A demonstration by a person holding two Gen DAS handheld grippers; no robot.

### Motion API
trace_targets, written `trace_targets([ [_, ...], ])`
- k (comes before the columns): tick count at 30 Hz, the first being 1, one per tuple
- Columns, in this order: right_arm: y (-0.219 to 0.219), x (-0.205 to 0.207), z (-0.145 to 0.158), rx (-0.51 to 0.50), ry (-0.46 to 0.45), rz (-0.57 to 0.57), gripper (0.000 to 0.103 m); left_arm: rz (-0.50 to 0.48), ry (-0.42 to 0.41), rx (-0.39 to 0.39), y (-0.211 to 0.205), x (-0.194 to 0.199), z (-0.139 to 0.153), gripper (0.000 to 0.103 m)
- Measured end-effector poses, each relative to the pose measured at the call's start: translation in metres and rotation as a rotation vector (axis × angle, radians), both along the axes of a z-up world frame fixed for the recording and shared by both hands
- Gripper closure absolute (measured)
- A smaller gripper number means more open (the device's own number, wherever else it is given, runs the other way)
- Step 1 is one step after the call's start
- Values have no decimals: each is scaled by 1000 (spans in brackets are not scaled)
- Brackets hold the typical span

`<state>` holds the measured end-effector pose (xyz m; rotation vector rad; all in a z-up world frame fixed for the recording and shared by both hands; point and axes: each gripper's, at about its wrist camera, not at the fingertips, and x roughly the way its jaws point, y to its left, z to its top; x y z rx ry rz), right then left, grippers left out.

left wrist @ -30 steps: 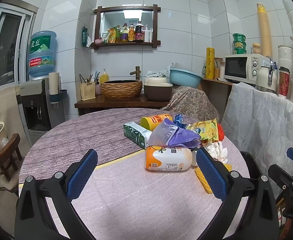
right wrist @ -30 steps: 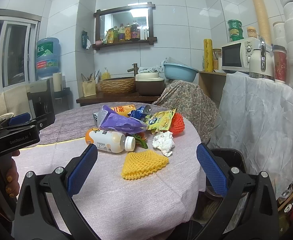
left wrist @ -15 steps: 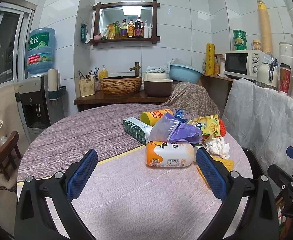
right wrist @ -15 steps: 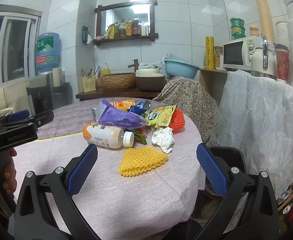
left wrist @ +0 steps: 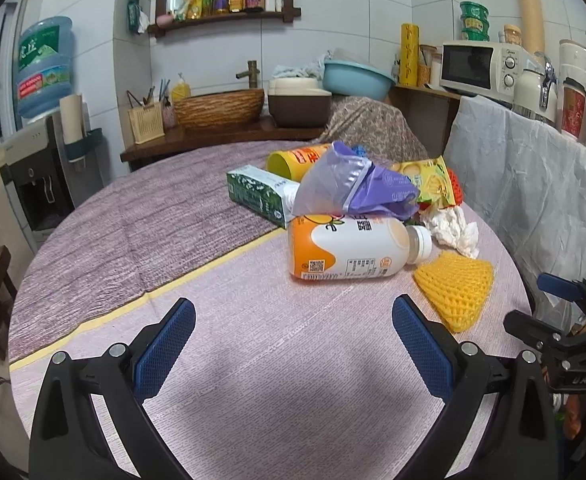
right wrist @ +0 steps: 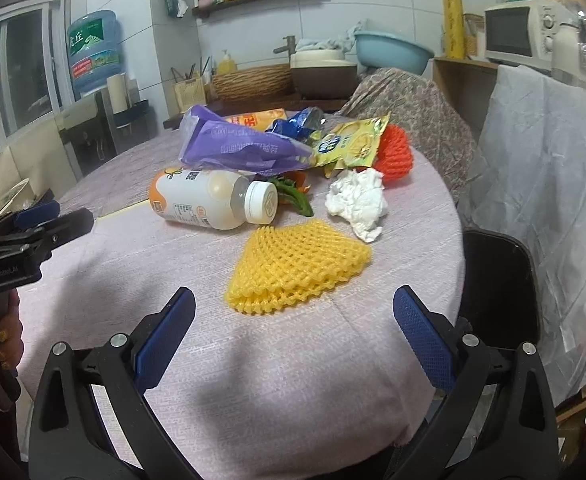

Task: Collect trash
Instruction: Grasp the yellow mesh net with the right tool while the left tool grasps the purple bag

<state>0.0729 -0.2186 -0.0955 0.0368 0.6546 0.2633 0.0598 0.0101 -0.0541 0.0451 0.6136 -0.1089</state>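
A pile of trash lies on the round table (left wrist: 173, 240). An orange-and-white bottle (left wrist: 349, 250) lies on its side, also in the right wrist view (right wrist: 209, 200). A purple bag (left wrist: 357, 188) rests over it. A yellow foam net (right wrist: 297, 260) lies nearest, just ahead of my right gripper (right wrist: 293, 328), which is open and empty. A crumpled white tissue (right wrist: 359, 200), a yellow snack packet (right wrist: 349, 144) and a red foam net (right wrist: 395, 152) lie behind. My left gripper (left wrist: 293, 336) is open and empty, short of the bottle.
A green tissue box (left wrist: 259, 196) and a yellow can (left wrist: 293, 158) lie at the back of the pile. A black bin (right wrist: 497, 280) stands below the table's right edge. A white-draped counter (right wrist: 553, 160) is on the right. A water dispenser (left wrist: 41, 140) stands at left.
Both grippers have moved forward and lower over the table, closer to the trash pile. Both stay open and empty.
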Motion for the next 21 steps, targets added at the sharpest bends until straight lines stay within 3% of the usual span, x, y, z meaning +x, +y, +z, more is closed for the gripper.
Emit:
trace_targets([
  [9, 6, 50, -15, 17, 115, 55, 5, -56, 53, 0, -5, 16, -2, 5],
  [14, 22, 69, -23, -60, 133, 70, 8, -83, 56, -10, -9, 25, 3, 5],
  [15, 25, 71, -25, -77, 139, 69, 19, -87, 58, -9, -10, 27, 4, 5],
  [17, 29, 76, -30, -77, 160, 78, 28, -101, 60, -7, -12, 33, 6, 5],
  [21, 27, 73, -31, -51, 149, 91, 57, -115, 67, -16, -14, 45, 10, 5],
])
